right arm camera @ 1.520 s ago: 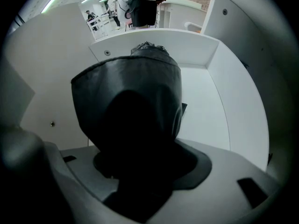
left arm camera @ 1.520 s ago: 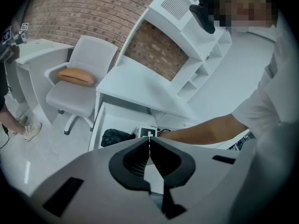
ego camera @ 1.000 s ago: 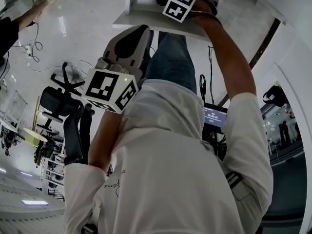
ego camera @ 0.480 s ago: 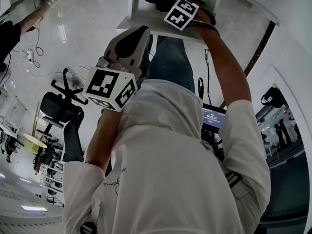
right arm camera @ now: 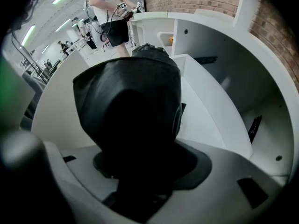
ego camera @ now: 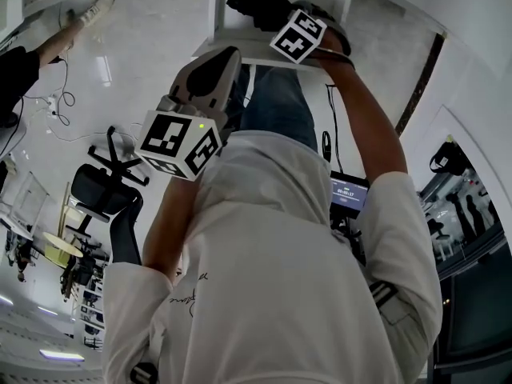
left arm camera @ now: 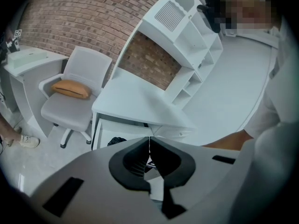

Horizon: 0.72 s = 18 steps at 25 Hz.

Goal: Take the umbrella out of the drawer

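**Head view.** The right gripper (ego camera: pixel 278 21) and its marker cube (ego camera: pixel 299 37) sit lower in the picture, nearer the person's body, than a second ago. The black folded umbrella (ego camera: pixel 258 0) comes with it, so more of its bulk now shows over the front of the white drawer (ego camera: pixel 228 37).

**Right gripper view.** The jaws are closed on the umbrella's near end, and its dark sleeve fills the gap between them. The drawer's white floor and side walls lie beyond it and to the right. Whether the far tip touches that floor cannot be told.

**Left gripper view.** The left gripper (left arm camera: pixel 149 143) has its jaws pressed together with nothing between them. It is held back from the counter (left arm camera: pixel 135 101) and has barely shifted. A swivel chair (left arm camera: pixel 74 106) bearing an orange cushion (left arm camera: pixel 70 88) stands beside the counter.

**Reading.** The withdrawal appears to be under way and the grasp looks firm. The umbrella is judged not yet clear of the drawer, so it remains to draw it fully past the front edge.
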Motion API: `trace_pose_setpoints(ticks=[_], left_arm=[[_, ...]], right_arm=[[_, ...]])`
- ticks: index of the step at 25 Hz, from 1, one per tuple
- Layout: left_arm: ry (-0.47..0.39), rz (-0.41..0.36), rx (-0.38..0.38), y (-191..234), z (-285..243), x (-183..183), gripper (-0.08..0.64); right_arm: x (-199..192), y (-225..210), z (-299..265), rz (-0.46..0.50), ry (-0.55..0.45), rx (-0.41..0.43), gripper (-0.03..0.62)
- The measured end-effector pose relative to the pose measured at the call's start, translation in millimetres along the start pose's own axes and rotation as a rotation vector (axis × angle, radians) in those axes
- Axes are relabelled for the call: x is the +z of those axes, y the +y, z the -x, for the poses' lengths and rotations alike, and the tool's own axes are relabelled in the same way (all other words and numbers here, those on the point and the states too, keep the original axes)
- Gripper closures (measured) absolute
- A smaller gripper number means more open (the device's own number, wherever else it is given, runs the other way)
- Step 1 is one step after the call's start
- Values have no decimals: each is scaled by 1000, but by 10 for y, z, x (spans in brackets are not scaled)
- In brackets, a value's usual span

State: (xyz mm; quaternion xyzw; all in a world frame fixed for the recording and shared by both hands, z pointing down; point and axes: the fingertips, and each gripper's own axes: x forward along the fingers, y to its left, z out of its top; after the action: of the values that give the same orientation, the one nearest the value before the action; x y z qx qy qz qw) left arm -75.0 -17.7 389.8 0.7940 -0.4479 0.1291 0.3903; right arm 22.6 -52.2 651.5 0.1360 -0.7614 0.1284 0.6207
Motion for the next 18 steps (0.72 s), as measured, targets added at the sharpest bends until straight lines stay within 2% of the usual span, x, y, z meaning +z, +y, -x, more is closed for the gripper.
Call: trace_pose_setpoints(ticks=[8, 18], left_arm=[[-5, -18, -23, -50, 36, 23, 543], [-24, -42, -55, -155, 40, 117, 543]], right_arm=[[32, 7, 245, -74, -57, -25, 345], [127, 73, 593, -116, -135, -42, 345]])
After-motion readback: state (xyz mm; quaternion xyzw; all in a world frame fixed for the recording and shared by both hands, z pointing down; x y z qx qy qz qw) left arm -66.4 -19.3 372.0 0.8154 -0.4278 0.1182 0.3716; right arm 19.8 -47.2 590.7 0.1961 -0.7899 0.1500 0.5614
